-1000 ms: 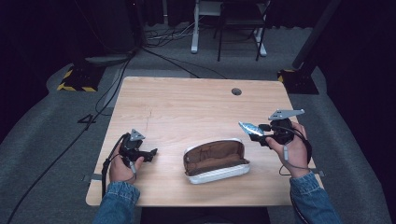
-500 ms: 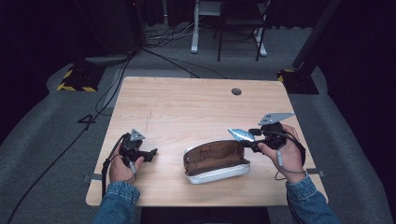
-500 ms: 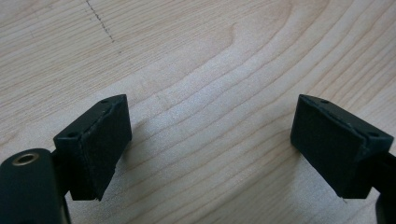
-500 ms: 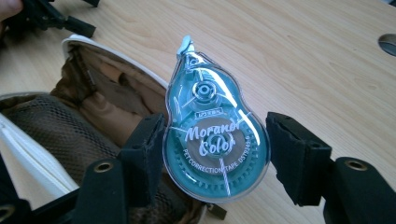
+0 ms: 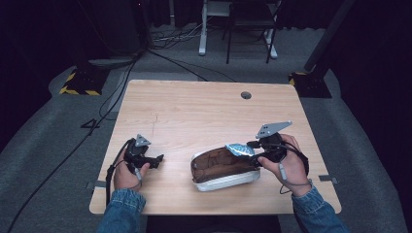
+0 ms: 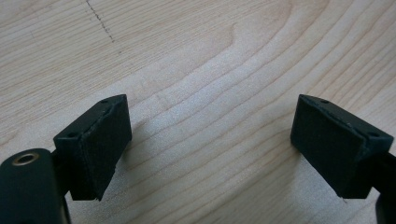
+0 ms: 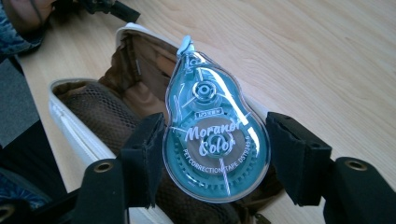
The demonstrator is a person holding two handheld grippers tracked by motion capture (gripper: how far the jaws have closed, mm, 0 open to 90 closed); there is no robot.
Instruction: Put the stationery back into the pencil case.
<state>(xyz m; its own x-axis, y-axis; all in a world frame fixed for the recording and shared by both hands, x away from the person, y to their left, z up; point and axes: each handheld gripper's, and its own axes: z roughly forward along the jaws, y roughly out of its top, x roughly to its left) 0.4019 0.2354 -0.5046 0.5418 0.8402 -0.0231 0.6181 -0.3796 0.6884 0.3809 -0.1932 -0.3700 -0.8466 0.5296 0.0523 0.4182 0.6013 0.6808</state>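
A teal see-through correction tape dispenser [image 7: 215, 140] is held by its wide end, with my right gripper [image 7: 215, 158] shut on it. In the high view the tape [image 5: 237, 147] hangs over the right end of an open pencil case [image 5: 221, 183], white outside and brown inside, and the right gripper [image 5: 253, 151] sits just to its right. The case's mesh lining [image 7: 93, 112] lies below and left of the tape. My left gripper [image 5: 156, 158] rests low at the table's front left, apart from the case. Its jaws stand open [image 6: 210, 144] over bare wood with nothing between them.
The wooden table [image 5: 204, 111] has a small round cable hole [image 5: 246, 95] near its far edge. Cables trail from both grippers, the left one off the front left of the table. A dark floor with stands and cords lies beyond the table.
My right gripper has carried the correction tape leftward, from beside the case to over its right end. The left gripper has stayed put.
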